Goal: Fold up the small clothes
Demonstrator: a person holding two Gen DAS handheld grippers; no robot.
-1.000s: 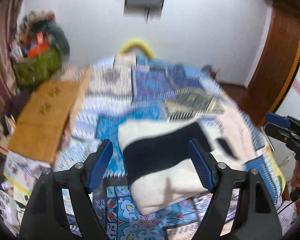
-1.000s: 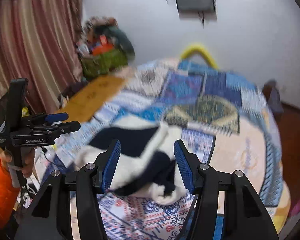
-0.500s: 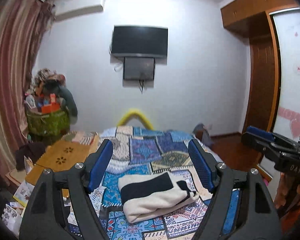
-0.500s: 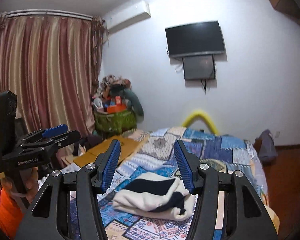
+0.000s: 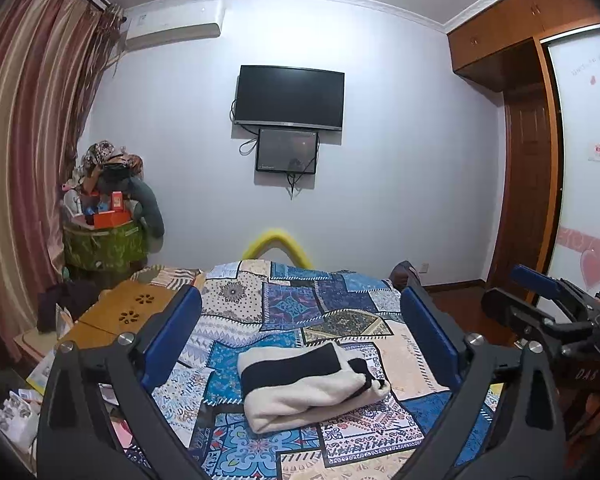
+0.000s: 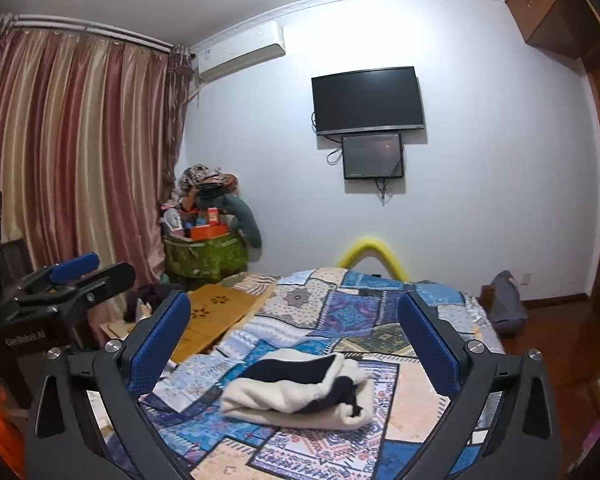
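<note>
A cream and black garment (image 5: 312,384) lies folded in a compact bundle on the patchwork bedspread (image 5: 292,312); it also shows in the right wrist view (image 6: 300,392). My left gripper (image 5: 300,340) is open and empty, held back from the bundle and above it. My right gripper (image 6: 296,344) is open and empty too, likewise raised clear of the bundle. Each gripper appears in the other's view, the right one at the right edge (image 5: 548,304) and the left one at the left edge (image 6: 72,280).
A wooden lap table (image 5: 120,316) lies at the bed's left side. A green basket piled with things (image 5: 104,240) stands in the corner by striped curtains (image 6: 72,160). A TV (image 5: 290,98) hangs on the far wall. A wardrobe (image 5: 528,160) stands at right.
Both grippers have pulled up and back from the folded garment, so the view now takes in the whole room. The garment stays folded on the bed.
</note>
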